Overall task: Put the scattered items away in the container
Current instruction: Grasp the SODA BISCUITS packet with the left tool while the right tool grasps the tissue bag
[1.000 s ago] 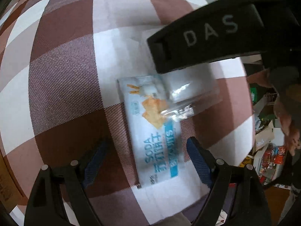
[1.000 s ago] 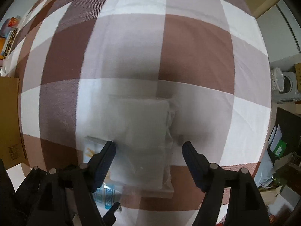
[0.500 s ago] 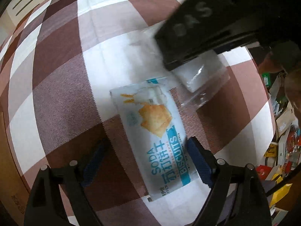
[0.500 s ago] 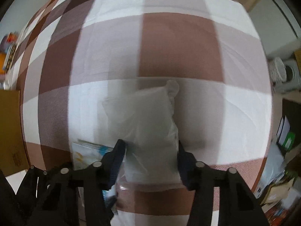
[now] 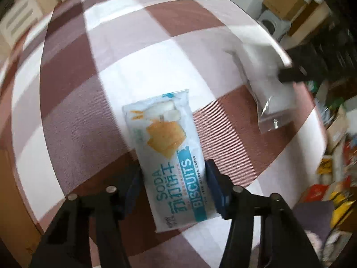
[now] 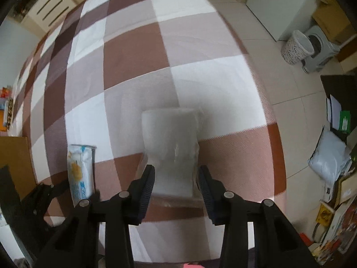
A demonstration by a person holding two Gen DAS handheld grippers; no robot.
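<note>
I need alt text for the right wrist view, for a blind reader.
The right gripper is shut on a white item in a clear bag, over a brown and white checked cloth. A soda biscuit packet is at lower left.

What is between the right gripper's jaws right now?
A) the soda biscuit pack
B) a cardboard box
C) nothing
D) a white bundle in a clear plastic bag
D: in the right wrist view the right gripper has its pads against the sides of the white bagged bundle, while the biscuit pack sits in the left gripper. Both sets of jaws have just been closing.
</note>
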